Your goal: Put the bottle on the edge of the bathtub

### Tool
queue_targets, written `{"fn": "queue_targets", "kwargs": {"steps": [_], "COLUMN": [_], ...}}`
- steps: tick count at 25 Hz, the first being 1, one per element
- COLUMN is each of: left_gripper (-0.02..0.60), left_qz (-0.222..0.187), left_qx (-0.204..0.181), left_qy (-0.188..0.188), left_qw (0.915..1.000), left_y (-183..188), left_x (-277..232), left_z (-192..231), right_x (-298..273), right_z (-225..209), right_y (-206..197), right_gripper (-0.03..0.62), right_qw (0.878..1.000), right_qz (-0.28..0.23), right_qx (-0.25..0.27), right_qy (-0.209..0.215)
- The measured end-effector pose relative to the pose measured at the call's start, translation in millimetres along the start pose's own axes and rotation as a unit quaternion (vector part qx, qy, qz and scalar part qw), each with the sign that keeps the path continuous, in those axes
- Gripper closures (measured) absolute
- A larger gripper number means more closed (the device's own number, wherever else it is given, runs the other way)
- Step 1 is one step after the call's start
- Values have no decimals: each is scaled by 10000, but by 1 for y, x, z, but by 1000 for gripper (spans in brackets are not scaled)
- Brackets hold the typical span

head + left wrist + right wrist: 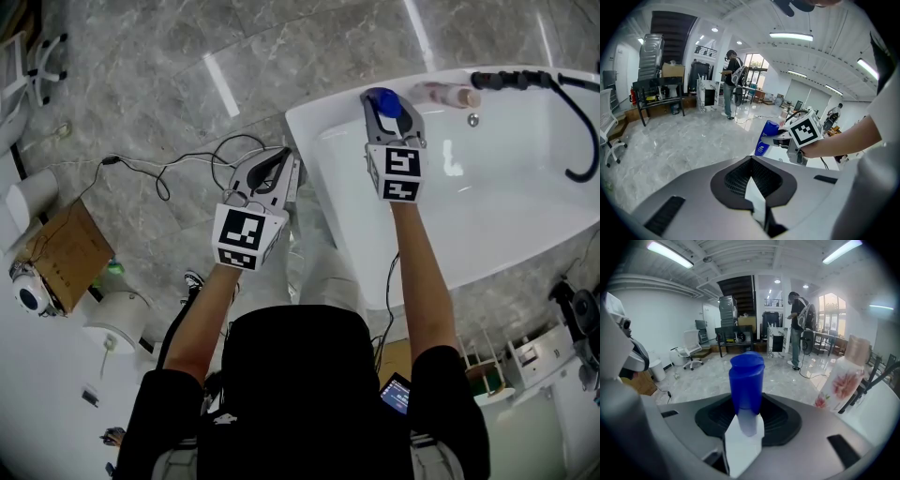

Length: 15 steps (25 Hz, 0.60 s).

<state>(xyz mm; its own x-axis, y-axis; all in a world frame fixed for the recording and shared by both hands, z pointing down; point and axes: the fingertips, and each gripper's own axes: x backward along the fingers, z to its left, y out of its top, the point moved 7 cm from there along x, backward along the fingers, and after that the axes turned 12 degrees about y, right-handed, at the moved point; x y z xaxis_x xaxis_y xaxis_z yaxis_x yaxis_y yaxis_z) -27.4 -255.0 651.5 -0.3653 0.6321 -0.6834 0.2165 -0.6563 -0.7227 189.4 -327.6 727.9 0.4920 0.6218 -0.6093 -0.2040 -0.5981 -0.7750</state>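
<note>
The bottle (382,97) was held by the right gripper (390,109), with the jaws pinching it from both sides so that it could not slip. It was held nearly upright, so that it could be stood down on its flat bottom. It was held right at the near corner of the tub (314,127), over the edge where the task wants it. Whether it was resting on the edge yet could not be told. A pink bottle (448,94) was seen further along the same edge, apart from it, so room was left for the blue one. The left gripper (277,165) was held back over the floor (141,84), beside the tub, most likely because it was not needed. Its jaws were pressed together with nothing between them. It was judged that the bottle only had to be set down and let go
</note>
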Motion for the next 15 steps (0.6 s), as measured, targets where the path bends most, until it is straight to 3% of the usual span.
{"fn": "queue_targets", "kwargs": {"steps": [15], "left_gripper": [569], "left_qz": [-97], "left_qx": [68], "left_qy": [51], "left_qw": [9999], "left_y": [10], "left_x": [-1], "left_z": [7], "right_x": [2], "right_z": [-1], "right_y": [-5], "right_gripper": [433], "right_qw": [9999], "right_qz": [142], "right_qx": [-59], "right_qy": [-10]}}
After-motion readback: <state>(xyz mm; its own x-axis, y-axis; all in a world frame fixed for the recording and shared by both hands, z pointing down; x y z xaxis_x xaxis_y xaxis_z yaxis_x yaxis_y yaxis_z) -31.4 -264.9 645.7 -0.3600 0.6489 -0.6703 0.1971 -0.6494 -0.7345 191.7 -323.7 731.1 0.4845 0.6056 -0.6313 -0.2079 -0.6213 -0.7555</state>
